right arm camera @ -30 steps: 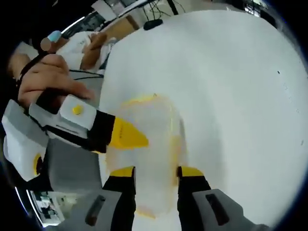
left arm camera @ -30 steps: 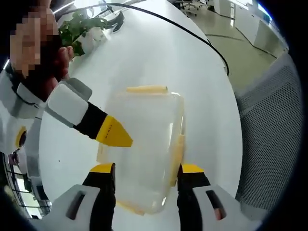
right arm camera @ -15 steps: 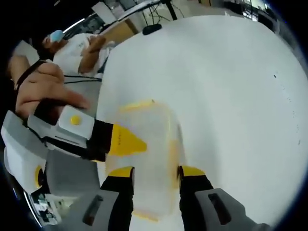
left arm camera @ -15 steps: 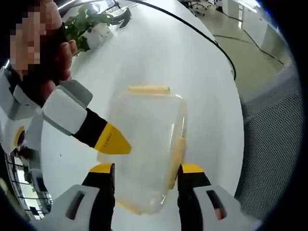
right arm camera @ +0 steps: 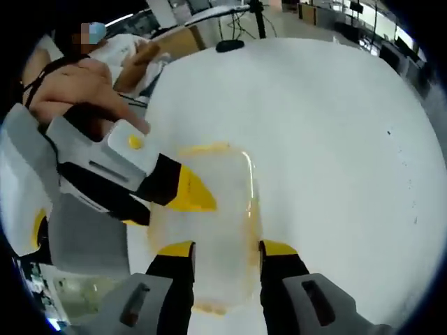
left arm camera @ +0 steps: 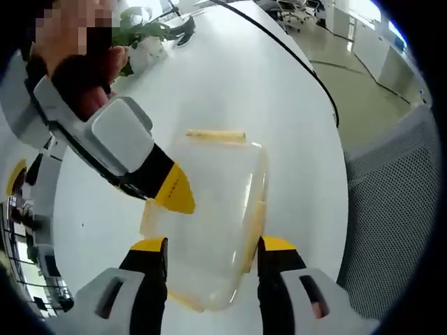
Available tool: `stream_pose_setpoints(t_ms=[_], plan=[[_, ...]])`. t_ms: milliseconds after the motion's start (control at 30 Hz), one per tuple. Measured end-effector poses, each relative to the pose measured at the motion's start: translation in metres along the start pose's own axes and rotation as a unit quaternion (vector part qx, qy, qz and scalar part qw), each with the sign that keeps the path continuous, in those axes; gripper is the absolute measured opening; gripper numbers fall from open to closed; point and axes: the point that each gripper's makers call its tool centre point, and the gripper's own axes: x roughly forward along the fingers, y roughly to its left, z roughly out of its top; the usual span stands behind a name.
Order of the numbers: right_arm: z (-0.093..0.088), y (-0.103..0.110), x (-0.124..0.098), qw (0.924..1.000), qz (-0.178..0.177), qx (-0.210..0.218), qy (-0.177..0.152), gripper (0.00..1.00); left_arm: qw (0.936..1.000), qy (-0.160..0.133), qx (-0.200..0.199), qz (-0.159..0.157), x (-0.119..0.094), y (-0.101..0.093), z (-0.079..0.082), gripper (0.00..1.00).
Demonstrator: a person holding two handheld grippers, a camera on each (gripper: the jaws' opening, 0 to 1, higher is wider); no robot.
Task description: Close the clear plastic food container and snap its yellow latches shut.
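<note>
The clear plastic food container lies on the white table with its lid resting on top. Yellow latches show at its far edge and along its right side. My left gripper is open, its jaws standing over the container's near end. My right gripper reaches in from the left, tip over the container's left edge. In the right gripper view the container lies ahead of the open right gripper, and the left gripper points at its left side. I cannot tell whether the latches are snapped.
A potted plant and a black cable lie at the table's far end. A grey mesh chair stands past the right edge. A person in white sits beyond the table, near a black object.
In each view the other gripper has come nearer to the camera, and its yellow tip still sits at the container's left edge. The container has stayed put and both pairs of jaws kept their spread.
</note>
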Motion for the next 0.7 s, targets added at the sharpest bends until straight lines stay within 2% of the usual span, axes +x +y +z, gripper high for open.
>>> stream_pose_setpoints(t_ms=[67,167,267,400,567,700], plan=[[-0.003,0.002,-0.001,1.0,-0.006,-0.003,0.003,0.37,1.0,-0.002,-0.001,-0.003,-0.001,0.0,0.0,0.5],[-0.01,0.007,-0.002,0.9999,-0.013,-0.004,0.006,0.42,0.9992,-0.02,-0.031,-0.018,-0.007,-0.001,0.006,0.55],[-0.012,0.008,-0.005,0.9998,-0.02,0.001,0.001,0.46,0.9986,-0.027,-0.033,-0.032,-0.013,-0.002,0.01,0.57],[-0.013,0.01,-0.011,0.9996,-0.027,0.006,-0.01,0.48,0.9978,-0.019,-0.041,-0.049,-0.017,0.0,0.005,0.59],[-0.012,0.012,-0.017,0.9991,-0.035,0.013,-0.02,0.5,0.9986,-0.007,-0.027,-0.045,-0.018,0.005,-0.001,0.58],[-0.012,0.013,-0.02,0.9987,-0.046,0.008,-0.017,0.54,0.9979,-0.01,-0.036,-0.052,-0.02,0.008,-0.001,0.58]])
